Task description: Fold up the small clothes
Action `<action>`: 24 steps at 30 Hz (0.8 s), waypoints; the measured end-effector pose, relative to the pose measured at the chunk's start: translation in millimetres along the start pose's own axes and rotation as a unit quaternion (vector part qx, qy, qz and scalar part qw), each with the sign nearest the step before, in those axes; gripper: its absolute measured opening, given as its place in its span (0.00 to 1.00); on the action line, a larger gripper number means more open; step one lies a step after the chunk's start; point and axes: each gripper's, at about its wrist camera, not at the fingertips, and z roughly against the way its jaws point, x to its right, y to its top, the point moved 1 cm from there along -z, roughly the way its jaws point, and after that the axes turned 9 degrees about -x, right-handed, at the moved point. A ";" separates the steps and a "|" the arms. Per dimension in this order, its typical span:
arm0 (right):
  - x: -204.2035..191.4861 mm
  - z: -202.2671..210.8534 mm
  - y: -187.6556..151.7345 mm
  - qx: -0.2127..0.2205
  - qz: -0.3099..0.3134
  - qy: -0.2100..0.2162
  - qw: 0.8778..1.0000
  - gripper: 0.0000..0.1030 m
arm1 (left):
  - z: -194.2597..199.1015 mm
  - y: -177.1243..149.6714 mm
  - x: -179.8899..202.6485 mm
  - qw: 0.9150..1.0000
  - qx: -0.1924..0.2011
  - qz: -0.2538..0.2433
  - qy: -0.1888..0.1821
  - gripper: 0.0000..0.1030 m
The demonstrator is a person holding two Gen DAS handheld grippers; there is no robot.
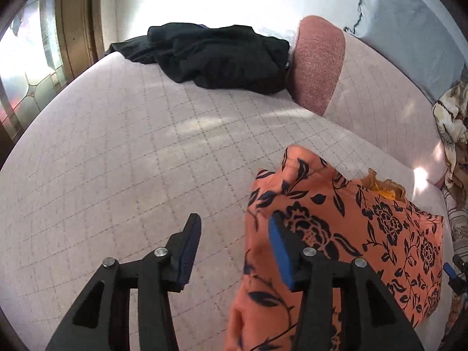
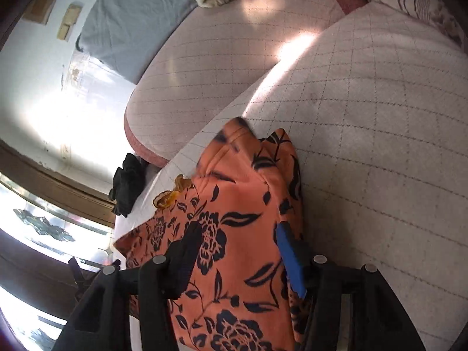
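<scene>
Where the quilted pale-pink bed cover [image 1: 122,152] is crossed by a patch of sunlight, an orange garment [image 1: 345,234] printed with dark flowers is seen lying bunched on the bed, with a scrap of yellow-orange frilled cloth [image 1: 383,185] showing at its far edge. In the left wrist view the garment is set to the right of the left gripper [image 1: 234,242], whose fingers are parted with bare bed cover between them; the right finger with its blue pad [image 1: 279,257] is seen over the edge of the fabric, and nothing is clamped. In the right wrist view the same garment [image 2: 239,234] is spread under and between the fingers of the right gripper [image 2: 238,247], which are held apart; whether the pads touch the cloth cannot be told, but no pinch is shown. Beyond the garment, a heap of black clothing [image 1: 216,55] is seen at the far side of the bed, just beside a dusty-rose cushion [image 1: 317,64]. A grey-blue pillow [image 1: 409,32] is propped against the wall, and a cream patterned blanket [image 1: 450,122] is bundled at the right edge.
</scene>
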 end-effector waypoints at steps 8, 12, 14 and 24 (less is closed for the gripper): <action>6.0 -21.8 -26.5 -0.072 0.068 -0.068 0.993 0.58 | -14.0 -63.0 -0.7 0.996 -0.066 -0.019 -0.052 0.61; -0.9 -43.4 -25.0 -0.093 0.067 -0.069 0.991 0.50 | -25.4 -61.0 30.1 0.996 -0.052 -0.075 -0.019 0.15; -8.2 -49.5 -25.4 -0.123 0.064 -0.073 0.988 0.21 | -25.8 -50.3 42.5 0.994 -0.070 -0.081 0.000 0.12; -78.8 29.0 -34.0 -0.083 0.095 -0.064 0.990 0.12 | 77.9 -52.9 51.3 0.997 -0.016 -0.073 -0.035 0.09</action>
